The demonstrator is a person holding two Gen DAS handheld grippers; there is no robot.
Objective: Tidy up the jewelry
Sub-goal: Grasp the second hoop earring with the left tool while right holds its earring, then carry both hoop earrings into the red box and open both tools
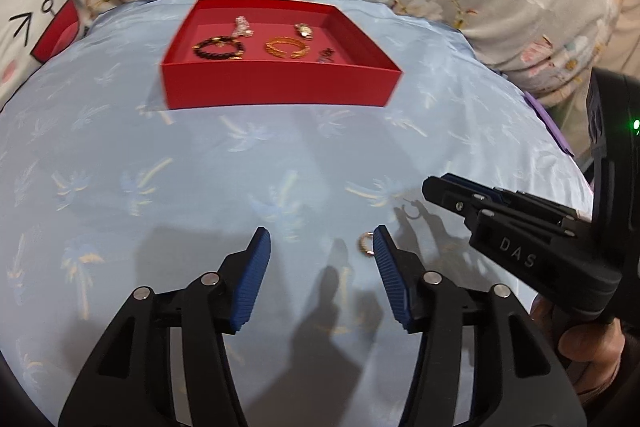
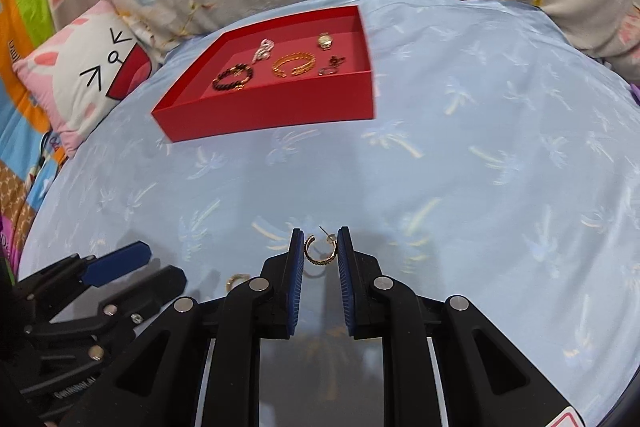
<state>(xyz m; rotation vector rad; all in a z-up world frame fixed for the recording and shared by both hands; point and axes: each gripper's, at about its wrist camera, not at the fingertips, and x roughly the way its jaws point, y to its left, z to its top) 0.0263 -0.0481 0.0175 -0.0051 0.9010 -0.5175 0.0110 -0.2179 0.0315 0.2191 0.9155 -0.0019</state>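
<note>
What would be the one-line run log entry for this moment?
right gripper: around hoop earring, not yet shut | left gripper: open, beside small ring | red box: holds five pieces

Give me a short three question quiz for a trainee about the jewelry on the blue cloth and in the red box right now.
1. True or false: the open red cardboard box already holds the black beaded bracelet and the gold chain bracelet.
2. Which sits between the pads of the right gripper: A) a small gold watch, B) the gold hoop earring with dark stones, C) a silver brooch?
3. Fill in: the left gripper is ____, and the small gold ring lies on the pale blue palm-print cloth beside its right pad.

Key: 1 true; 2 B; 3 open.
</note>
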